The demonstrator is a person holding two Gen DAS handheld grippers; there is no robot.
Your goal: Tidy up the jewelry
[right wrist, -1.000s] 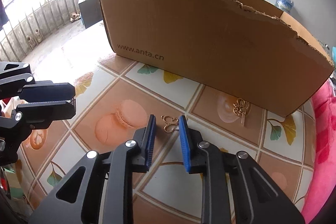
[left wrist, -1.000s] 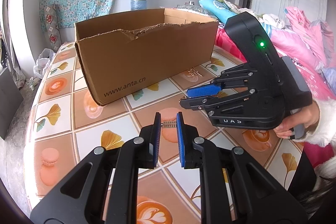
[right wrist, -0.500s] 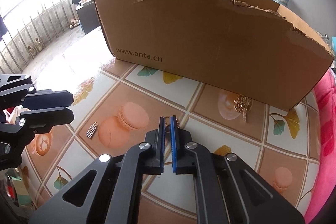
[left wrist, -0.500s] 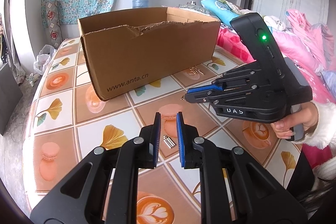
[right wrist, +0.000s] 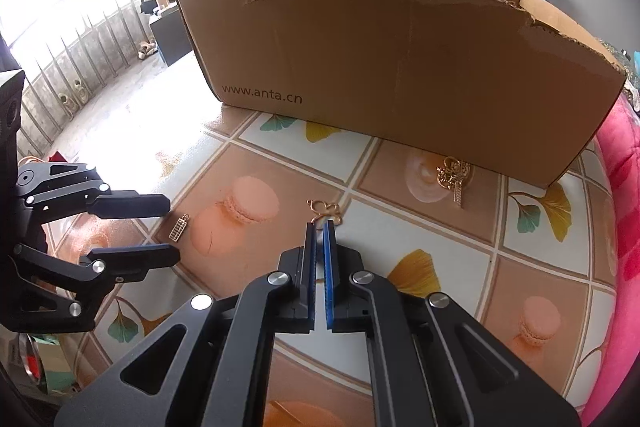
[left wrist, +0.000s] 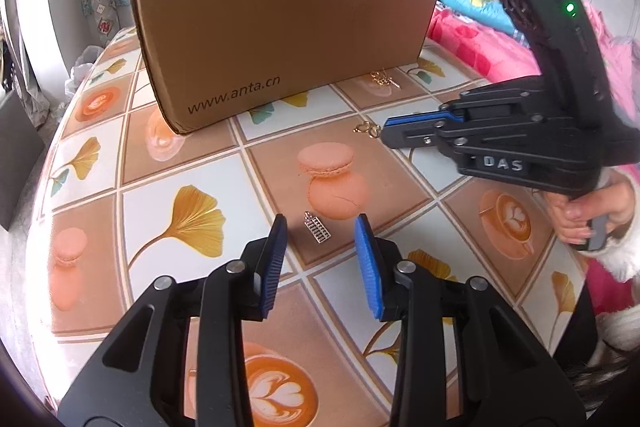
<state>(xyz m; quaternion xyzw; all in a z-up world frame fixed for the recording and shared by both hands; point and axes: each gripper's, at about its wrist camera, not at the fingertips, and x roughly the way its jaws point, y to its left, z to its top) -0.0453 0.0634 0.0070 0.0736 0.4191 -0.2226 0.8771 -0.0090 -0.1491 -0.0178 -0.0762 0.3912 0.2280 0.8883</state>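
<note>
Patterned tabletop (left wrist: 192,163) bearing one cardboard box (left wrist: 280,39) and three jewelry pieces: abacus charm (left wrist: 318,230) lying between the spread, just-opened left tongs (left wrist: 320,239); clover clasp (right wrist: 325,211) pinched by the right tongs (right wrist: 319,227); gold key pendant (right wrist: 454,177) beside the box.
</note>
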